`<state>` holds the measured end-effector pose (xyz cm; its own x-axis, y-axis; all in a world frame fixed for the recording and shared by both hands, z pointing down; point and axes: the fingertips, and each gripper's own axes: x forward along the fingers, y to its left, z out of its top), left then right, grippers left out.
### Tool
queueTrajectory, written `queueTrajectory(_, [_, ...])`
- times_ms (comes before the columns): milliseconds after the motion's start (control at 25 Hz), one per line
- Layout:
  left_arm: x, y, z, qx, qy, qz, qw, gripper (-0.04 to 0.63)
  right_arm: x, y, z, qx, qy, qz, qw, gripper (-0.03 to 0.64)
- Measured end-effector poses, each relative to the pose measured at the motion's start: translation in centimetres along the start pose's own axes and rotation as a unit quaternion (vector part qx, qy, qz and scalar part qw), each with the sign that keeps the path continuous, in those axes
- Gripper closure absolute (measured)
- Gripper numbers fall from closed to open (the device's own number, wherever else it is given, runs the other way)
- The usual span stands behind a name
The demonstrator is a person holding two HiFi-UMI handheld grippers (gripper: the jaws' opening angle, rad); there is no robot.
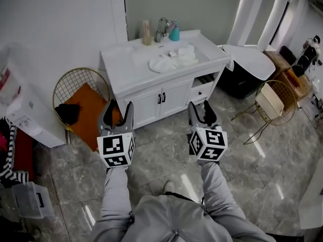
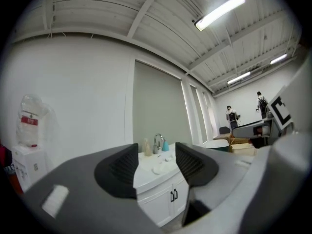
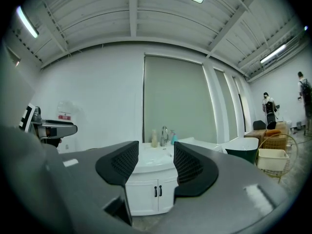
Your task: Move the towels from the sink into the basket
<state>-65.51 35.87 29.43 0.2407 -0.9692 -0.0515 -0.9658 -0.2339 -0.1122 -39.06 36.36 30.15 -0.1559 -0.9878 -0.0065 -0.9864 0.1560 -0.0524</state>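
Between each pair of jaws is only air. The left gripper (image 1: 119, 110) and the right gripper (image 1: 201, 110) both have their jaws spread and pinch nothing. Both are held level side by side, short of the vanity (image 1: 151, 102) and pointing at it. In the left gripper view (image 2: 156, 165) and the right gripper view (image 3: 150, 162) the vanity shows through each gap, well apart from the pads.

The towels (image 1: 172, 58) lie as a white heap in the sink (image 1: 143, 57) on top of the vanity. They look like two or three, but the folds run together and I cannot count them surely. Behind the sink stand one faucet (image 1: 161, 29) and two bottles, a tan one (image 1: 146, 33) and a teal one (image 1: 174, 33). The vanity front has two doors (image 1: 171, 99) with dark handles.

Two wire baskets flank the vanity. The left basket (image 1: 75, 70) is just beside its left end and holds an orange cloth (image 1: 88, 107). The right basket (image 1: 280, 81) stands well off to its right and holds a cream box (image 1: 268, 102). One dark bin (image 1: 242, 77) sits between the right basket and the vanity.

Bare floor (image 1: 166, 145) lies open from the grippers to the vanity front.
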Motion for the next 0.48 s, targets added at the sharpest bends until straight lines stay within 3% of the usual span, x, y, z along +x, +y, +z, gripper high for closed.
queueTrajectory(480, [14.5,-1.7,-1.5,0.026,0.027,-0.009,0.9993,0.334,12.6,-7.4,-1.8,0.011,0.029,0.002,1.0,0.396])
